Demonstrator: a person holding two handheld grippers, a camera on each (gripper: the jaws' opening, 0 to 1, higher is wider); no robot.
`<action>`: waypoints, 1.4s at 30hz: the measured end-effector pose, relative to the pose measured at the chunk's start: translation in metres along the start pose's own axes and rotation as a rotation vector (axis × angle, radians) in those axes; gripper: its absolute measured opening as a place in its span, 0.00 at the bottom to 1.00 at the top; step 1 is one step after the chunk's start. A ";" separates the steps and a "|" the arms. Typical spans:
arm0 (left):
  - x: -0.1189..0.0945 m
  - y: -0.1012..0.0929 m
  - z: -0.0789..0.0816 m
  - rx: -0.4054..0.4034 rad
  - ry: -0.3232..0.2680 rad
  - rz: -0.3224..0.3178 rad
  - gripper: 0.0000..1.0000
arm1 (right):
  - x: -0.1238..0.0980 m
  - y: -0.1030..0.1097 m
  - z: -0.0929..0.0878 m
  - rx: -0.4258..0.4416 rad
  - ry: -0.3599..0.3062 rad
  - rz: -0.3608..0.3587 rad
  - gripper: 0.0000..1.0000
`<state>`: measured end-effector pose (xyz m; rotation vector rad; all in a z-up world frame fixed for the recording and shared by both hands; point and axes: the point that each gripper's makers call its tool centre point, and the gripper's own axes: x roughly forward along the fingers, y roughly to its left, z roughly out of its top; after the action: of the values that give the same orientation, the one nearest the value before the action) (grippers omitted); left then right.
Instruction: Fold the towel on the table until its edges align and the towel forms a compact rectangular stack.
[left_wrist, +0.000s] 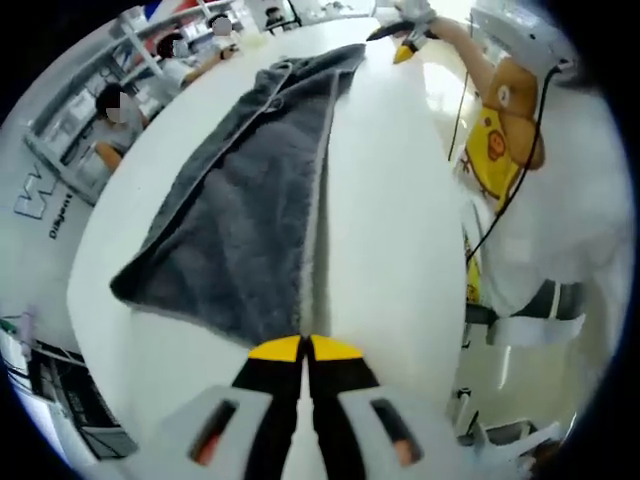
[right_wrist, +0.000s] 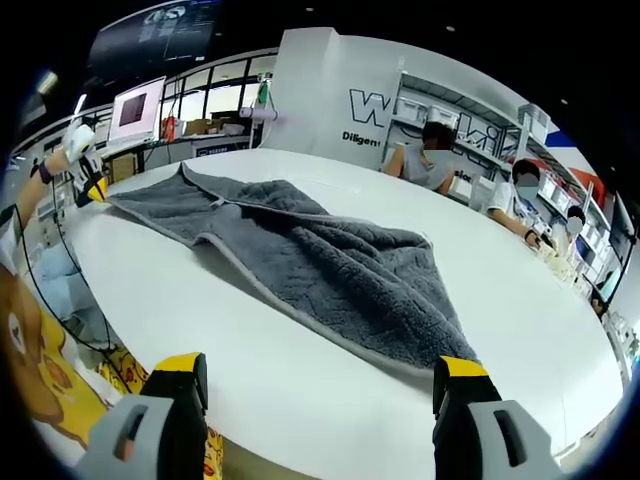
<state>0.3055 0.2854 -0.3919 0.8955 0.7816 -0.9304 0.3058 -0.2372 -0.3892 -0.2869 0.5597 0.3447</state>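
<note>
A dark grey towel (left_wrist: 250, 200) lies lengthwise on the white table (left_wrist: 400, 200), folded over itself with a pale hem running down its middle. My left gripper (left_wrist: 303, 348) is shut on the towel's near hem, its yellow tips pressed together. In the right gripper view the towel (right_wrist: 330, 270) stretches from the near right to the far left, where the left gripper (right_wrist: 90, 188) sits at its far corner in a gloved hand. My right gripper (right_wrist: 320, 368) is open wide, with nothing between its jaws; the towel's near corner lies just beyond its right jaw. That right gripper (left_wrist: 405, 48) appears past the towel's far end.
Several people sit at benches (right_wrist: 520, 200) beyond the table's far side. The person's apron with a yellow cartoon print (left_wrist: 495, 140) and a black cable (left_wrist: 500, 200) hang along the table's right edge (left_wrist: 455, 250). Shelving (left_wrist: 70, 130) stands behind the seated people.
</note>
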 end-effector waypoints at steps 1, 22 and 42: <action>-0.001 -0.001 -0.003 -0.006 0.003 0.001 0.03 | 0.000 0.000 0.000 -0.002 0.000 0.001 0.98; -0.005 -0.002 -0.024 -0.058 0.033 0.008 0.03 | 0.002 0.003 0.002 -0.008 0.003 0.007 0.98; -0.005 -0.008 -0.024 -0.105 0.003 -0.004 0.04 | 0.002 0.002 -0.001 -0.006 0.005 0.011 0.98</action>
<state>0.2919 0.3059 -0.3999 0.8038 0.8281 -0.8837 0.3065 -0.2348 -0.3912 -0.2911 0.5653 0.3564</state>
